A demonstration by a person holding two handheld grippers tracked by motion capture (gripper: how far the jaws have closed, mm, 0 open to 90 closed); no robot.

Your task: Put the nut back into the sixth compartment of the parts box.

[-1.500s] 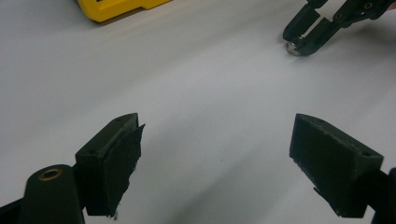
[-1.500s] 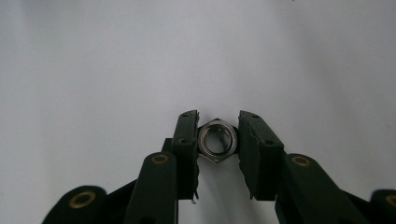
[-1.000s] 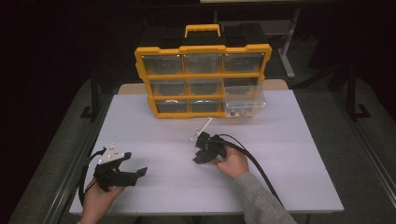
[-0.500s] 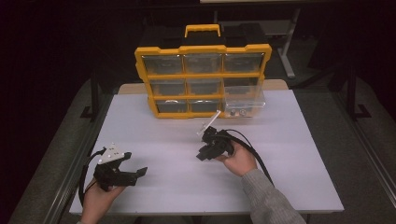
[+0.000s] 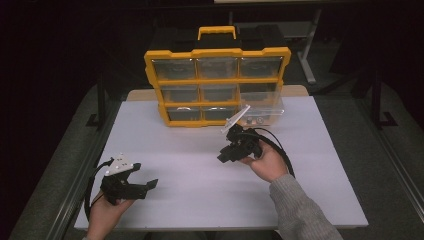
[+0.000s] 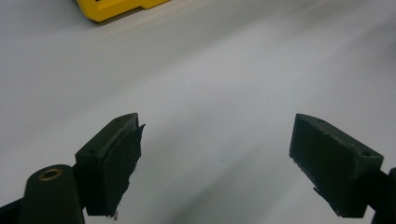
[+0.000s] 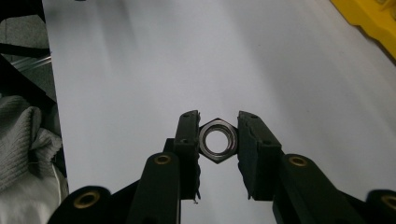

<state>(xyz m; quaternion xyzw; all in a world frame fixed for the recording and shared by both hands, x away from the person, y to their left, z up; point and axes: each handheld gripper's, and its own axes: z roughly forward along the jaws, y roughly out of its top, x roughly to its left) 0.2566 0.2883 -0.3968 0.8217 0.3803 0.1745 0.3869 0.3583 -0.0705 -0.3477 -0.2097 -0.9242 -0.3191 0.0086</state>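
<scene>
My right fingers (image 7: 218,140) clamp a steel hex nut (image 7: 217,139), smooth and shiny with a round bore, its flat sides pressed between the two matte black pads. The nut sits upright right at the fingertips, lifted clear of the plain white tabletop (image 5: 200,165). A yellow plastic organizer (image 5: 217,80) with clear drawers stands at twelve o'clock on the tabletop. My left fingers (image 6: 215,154) gape wide with nothing between them, low over the tabletop at about seven o'clock.
</scene>
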